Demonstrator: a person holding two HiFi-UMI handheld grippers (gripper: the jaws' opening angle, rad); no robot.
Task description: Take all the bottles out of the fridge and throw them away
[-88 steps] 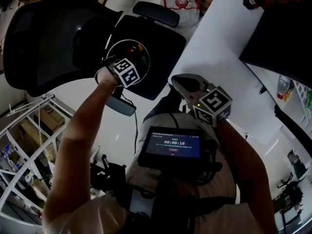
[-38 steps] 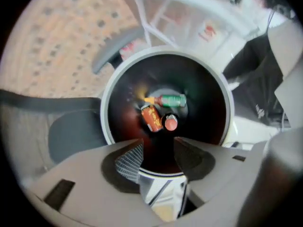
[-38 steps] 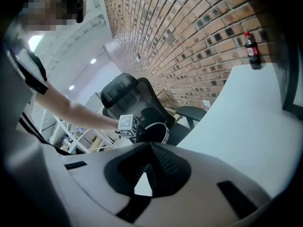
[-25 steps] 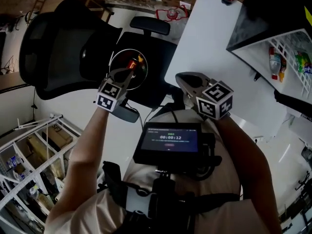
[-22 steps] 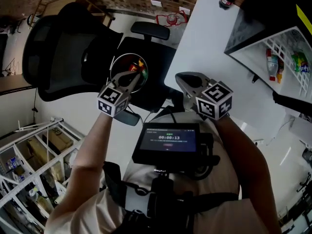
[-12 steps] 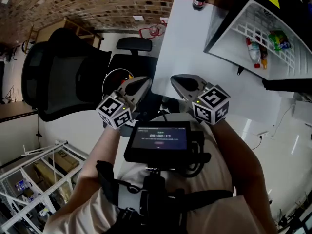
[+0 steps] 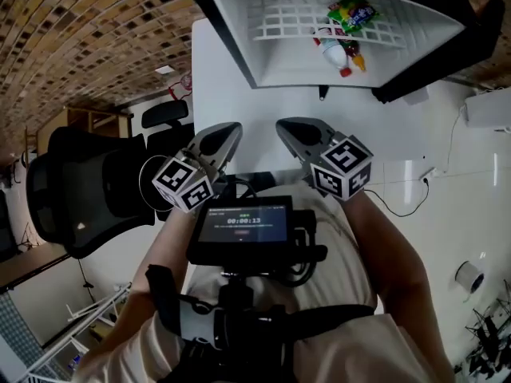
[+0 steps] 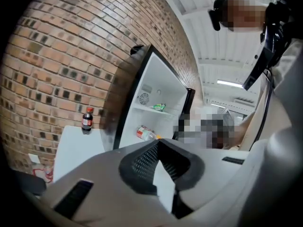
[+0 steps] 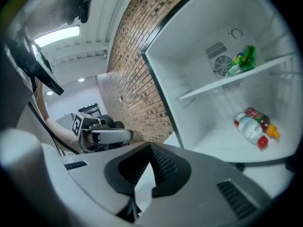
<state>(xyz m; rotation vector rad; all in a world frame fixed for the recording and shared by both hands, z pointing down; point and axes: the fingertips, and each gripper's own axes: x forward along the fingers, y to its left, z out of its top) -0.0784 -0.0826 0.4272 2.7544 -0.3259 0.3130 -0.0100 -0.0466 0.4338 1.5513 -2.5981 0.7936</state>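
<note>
Fridge [image 7: 271, 64] open, top of frame: two bottles [image 7: 337, 52] lie together inside, one green packet [image 7: 351, 12] just above. One dark bottle [image 8: 87, 118] stands on the table [image 8: 71, 150]. Left tongs [image 7: 230, 129] and right tongs [image 7: 285, 127] mid-frame, both closed, empty.

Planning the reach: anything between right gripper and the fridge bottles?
Nothing visible. The fridge stands open; the bottles lie on its lower level, with open air between them and the shut, empty right gripper.
</note>
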